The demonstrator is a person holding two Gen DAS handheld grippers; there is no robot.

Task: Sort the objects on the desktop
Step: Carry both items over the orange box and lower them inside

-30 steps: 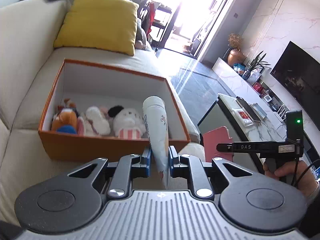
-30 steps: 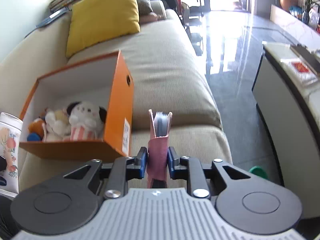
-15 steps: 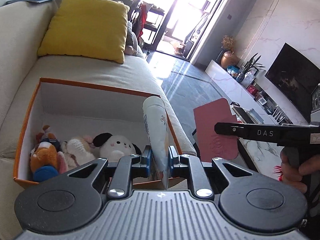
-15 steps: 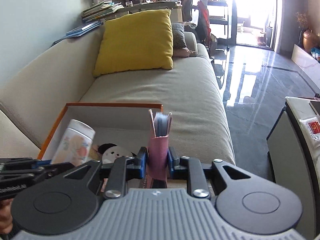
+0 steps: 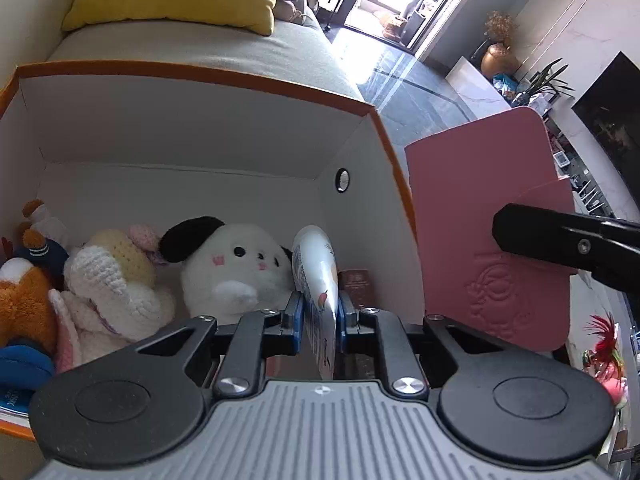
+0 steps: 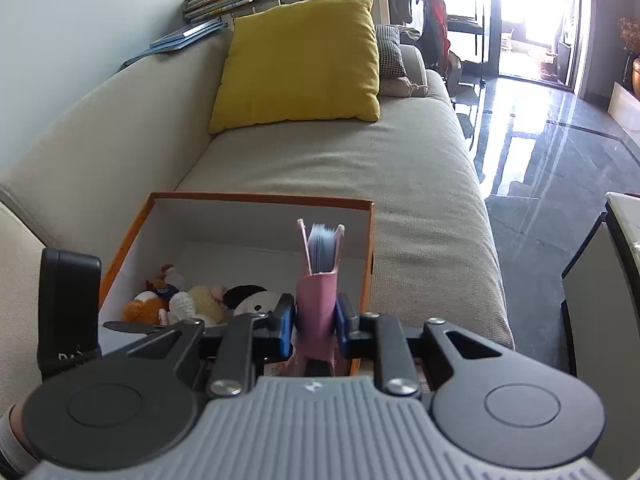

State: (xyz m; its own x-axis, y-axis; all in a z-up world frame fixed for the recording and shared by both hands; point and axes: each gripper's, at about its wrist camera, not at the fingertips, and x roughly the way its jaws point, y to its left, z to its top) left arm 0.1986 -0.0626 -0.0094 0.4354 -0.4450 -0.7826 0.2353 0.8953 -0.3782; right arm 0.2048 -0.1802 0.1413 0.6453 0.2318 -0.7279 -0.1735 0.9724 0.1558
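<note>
An orange box [image 5: 384, 132] with white inner walls sits on a beige sofa and holds several plush toys [image 5: 236, 264]. My left gripper [image 5: 318, 312] is shut on a white printed tube [image 5: 316, 276], which reaches down inside the box beside a white dog plush. My right gripper [image 6: 314, 322] is shut on a pink notebook [image 6: 318, 300], spine down, pages fanned upward, at the near right edge of the orange box [image 6: 256, 199]. In the left wrist view the pink notebook [image 5: 488, 220] stands just outside the box's right wall.
A yellow cushion [image 6: 300, 64] leans on the sofa [image 6: 360, 168] back beyond the box. Books [image 6: 216, 0] lie on a shelf behind. A glossy dark floor [image 6: 560, 152] lies to the right, with a white table edge [image 6: 600, 300] close by. A small brown item [image 5: 354, 284] lies in the box.
The left gripper moved forward and down, bringing the tube from above the box rim into the box. The right gripper came closer, carrying the pink notebook up to the box's right side.
</note>
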